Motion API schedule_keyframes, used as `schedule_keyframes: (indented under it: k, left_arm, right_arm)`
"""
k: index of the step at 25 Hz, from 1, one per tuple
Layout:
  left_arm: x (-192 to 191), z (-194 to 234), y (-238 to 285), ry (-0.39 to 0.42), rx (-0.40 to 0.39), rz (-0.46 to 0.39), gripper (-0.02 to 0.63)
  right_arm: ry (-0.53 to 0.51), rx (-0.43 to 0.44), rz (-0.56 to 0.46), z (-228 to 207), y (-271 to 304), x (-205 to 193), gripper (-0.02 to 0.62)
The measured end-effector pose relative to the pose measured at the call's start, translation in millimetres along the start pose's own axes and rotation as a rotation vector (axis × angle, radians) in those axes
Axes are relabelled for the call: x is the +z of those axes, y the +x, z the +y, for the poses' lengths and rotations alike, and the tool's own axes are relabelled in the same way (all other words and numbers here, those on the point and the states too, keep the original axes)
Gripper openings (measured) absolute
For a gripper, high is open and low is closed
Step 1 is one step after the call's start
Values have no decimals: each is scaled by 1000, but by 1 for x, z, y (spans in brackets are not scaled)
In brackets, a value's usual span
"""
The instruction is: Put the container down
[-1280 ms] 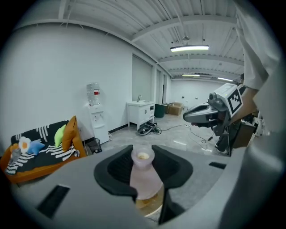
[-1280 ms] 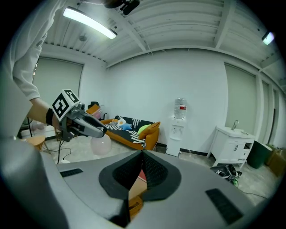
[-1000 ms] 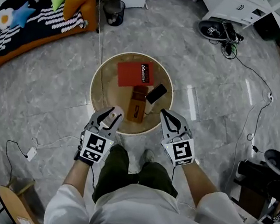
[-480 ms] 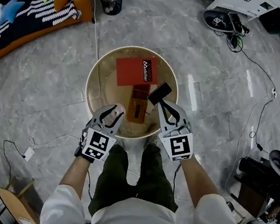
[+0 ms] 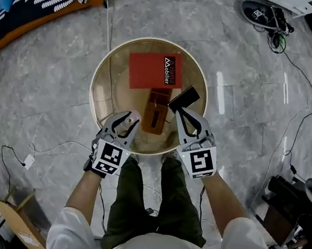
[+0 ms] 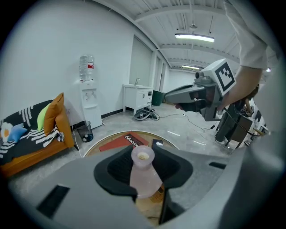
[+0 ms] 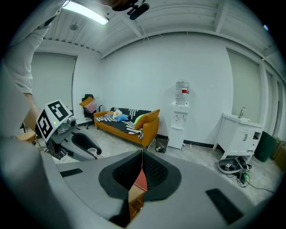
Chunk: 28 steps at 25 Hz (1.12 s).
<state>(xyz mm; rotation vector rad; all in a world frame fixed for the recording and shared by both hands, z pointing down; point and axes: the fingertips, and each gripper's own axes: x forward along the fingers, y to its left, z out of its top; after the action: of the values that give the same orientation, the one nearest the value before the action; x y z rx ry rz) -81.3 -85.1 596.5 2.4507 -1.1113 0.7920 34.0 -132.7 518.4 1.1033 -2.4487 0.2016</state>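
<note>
Both grippers have sunk toward the round wooden table and now reach further over its near edge than a second ago. The left gripper is clamped on the container, a pale pink bottle with an open neck, held over the table's near side; whether its base touches the wood cannot be told. The right gripper is clenched on nothing, its tips just beside a black phone. A red book and a brown box lie between
</note>
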Motion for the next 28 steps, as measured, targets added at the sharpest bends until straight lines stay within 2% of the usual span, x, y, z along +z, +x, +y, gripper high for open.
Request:
schedule_keyframes:
  k: [8,12,16,28]
  left_arm:
    - [-32,9,41,-7,11,27,135]
    - [-44,13,59,-11,20,34,135]
    - [-57,18,76,-23,30,38,135]
    - [-87,24,115,-38,42,50,135]
  right_arm:
    - [-15,44,4,-3,27,-42,23]
    - [29,57,62,0,38,-61,23]
    - [-4,79,26,2,50,-73,23]
    - [25,101,90,3,57,-120,23]
